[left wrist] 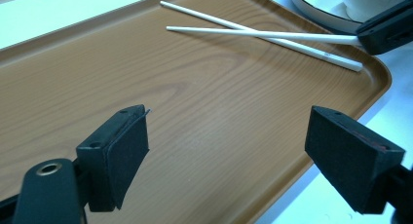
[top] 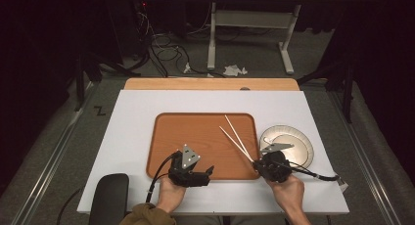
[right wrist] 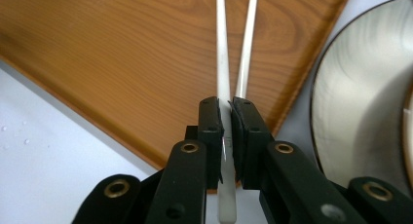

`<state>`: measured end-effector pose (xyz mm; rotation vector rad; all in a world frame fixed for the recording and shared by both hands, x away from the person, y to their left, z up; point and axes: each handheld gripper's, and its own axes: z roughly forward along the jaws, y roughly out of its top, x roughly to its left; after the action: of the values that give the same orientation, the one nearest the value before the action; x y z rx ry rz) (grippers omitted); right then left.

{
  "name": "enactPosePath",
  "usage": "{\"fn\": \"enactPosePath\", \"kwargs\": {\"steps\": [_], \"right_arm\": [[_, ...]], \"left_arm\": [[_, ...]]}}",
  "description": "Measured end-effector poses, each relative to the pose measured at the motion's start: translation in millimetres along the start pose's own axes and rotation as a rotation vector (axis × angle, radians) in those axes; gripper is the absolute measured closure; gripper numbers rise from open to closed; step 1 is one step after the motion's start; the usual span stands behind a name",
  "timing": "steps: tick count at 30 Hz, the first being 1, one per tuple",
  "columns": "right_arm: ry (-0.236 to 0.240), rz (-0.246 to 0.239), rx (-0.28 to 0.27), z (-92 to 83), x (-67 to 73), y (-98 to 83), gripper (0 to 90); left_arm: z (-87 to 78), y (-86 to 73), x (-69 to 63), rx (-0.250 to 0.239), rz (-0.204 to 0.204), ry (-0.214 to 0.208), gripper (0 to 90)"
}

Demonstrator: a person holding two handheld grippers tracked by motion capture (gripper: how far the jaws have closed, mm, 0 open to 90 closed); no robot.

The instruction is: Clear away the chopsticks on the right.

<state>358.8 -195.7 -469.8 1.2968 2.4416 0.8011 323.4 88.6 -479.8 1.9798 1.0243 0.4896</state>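
Observation:
Two white chopsticks (top: pixel 234 134) lie crossed on the right part of a brown wood-grain tray (top: pixel 195 137). My right gripper (top: pixel 255 162) sits at the tray's near right corner, shut on the near end of one chopstick (right wrist: pixel 222 53). That stick's tip pokes out behind the pads. The other chopstick (right wrist: pixel 247 44) runs alongside and its end lies loose on the tray (left wrist: pixel 341 62). My left gripper (top: pixel 210 170) hovers low over the tray's near edge, open, with only bare tray (left wrist: pixel 146 73) between its fingers (left wrist: pixel 122 151).
A white plate (top: pixel 299 137) with a dark rim stands just right of the tray, close to the right gripper. The tray rests on a white board over a wooden table. A black pad (top: pixel 110 198) lies at the near left.

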Motion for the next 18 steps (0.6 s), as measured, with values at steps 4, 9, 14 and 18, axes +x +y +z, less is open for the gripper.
{"fn": "enactPosePath", "kwargs": {"steps": [4, 9, 14, 18], "right_arm": [[0.001, -0.002, 0.007, 5.7, -0.7, 3.1, 84.3], [0.002, -0.012, 0.014, 15.5, -0.3, 7.3, 84.1], [0.016, -0.036, 0.036, 26.3, 0.7, 11.4, 84.1], [0.01, -0.051, 0.048, 34.3, -0.3, 15.6, 84.0]], "left_arm": [[-2.3, -2.4, 1.8, 0.005, -0.01, 0.009, 16.3], [-7.1, -6.4, 3.5, 0.011, -0.023, 0.03, 16.3], [-12.4, -11.1, 5.8, 0.011, -0.042, 0.045, 16.3], [-17.5, -15.0, 7.5, 0.02, -0.057, 0.063, 16.3]]}}
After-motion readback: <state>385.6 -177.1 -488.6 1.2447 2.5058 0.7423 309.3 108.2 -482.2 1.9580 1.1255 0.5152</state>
